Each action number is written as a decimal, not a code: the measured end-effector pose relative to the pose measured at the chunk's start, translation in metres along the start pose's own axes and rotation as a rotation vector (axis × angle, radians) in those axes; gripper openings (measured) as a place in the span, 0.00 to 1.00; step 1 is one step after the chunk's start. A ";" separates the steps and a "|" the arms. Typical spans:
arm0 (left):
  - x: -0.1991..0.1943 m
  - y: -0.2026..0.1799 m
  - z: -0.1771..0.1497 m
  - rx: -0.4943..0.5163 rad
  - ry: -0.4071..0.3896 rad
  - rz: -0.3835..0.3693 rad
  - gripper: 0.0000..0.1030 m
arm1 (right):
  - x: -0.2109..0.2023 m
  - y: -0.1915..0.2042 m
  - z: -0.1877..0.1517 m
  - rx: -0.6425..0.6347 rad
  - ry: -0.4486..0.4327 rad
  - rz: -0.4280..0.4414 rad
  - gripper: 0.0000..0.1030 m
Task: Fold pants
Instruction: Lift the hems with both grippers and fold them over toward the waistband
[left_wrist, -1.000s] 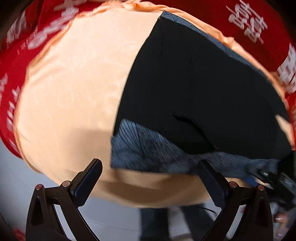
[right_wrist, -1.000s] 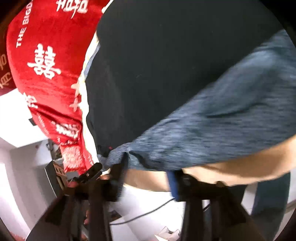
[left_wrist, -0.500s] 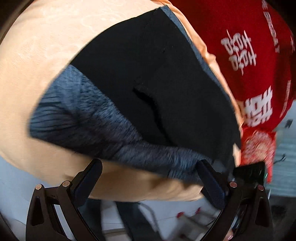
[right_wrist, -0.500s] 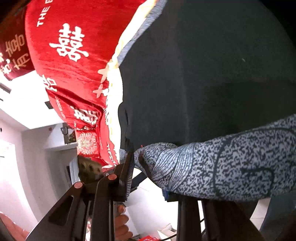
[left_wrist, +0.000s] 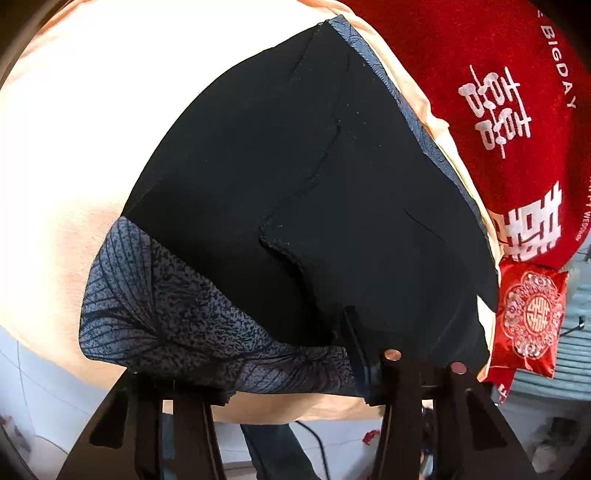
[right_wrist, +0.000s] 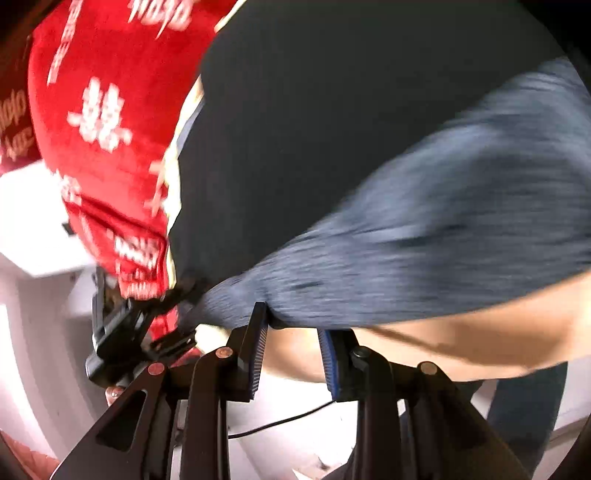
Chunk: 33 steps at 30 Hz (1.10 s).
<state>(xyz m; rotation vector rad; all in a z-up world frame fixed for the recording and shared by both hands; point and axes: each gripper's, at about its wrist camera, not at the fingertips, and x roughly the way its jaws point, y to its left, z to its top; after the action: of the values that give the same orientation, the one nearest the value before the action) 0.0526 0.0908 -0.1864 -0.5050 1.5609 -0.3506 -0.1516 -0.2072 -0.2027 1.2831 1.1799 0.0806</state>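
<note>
Your pants (left_wrist: 314, 192) lie flat on the peach cloth (left_wrist: 74, 184) that covers the bench, black side up, with the patterned grey waistband (left_wrist: 177, 314) turned toward you along the near edge. That edge is where you take hold: gripping it at two spots lets you lift and carry it over evenly for the fold.

Your left tool (left_wrist: 288, 369) sits down on the waistband, and its jaws are closing with the band between them. The right finger (left_wrist: 354, 339) lies against the dark cloth; the left finger is hidden under the band, so you cannot yet count it as a firm pinch.

Your right tool (right_wrist: 291, 332) stands at the band's other end, beside the red cushion (right_wrist: 110, 110). Its jaws are narrowly apart and opening slightly. The band's edge (right_wrist: 406, 258) rests at the fingertips, but the view is blurred and you cannot tell whether the pads press on it.

A second ago your left tool stood wide open, short of the band, which lay clear of both fingers. The right tool's jaws were wider then too, with the band's corner near its left finger.
</note>
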 end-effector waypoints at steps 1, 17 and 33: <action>0.000 0.000 0.000 0.009 0.005 0.002 0.48 | -0.007 -0.008 0.000 0.019 -0.021 0.007 0.30; -0.023 -0.024 0.003 0.122 0.005 0.065 0.17 | -0.052 0.018 0.007 0.169 -0.146 0.040 0.05; -0.036 -0.147 0.141 0.202 -0.179 0.067 0.18 | -0.049 0.154 0.222 -0.216 0.073 -0.096 0.09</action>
<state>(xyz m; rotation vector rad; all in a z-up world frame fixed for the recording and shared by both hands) 0.2080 -0.0043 -0.0884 -0.3168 1.3493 -0.3963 0.0653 -0.3351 -0.0930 1.0398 1.2570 0.1810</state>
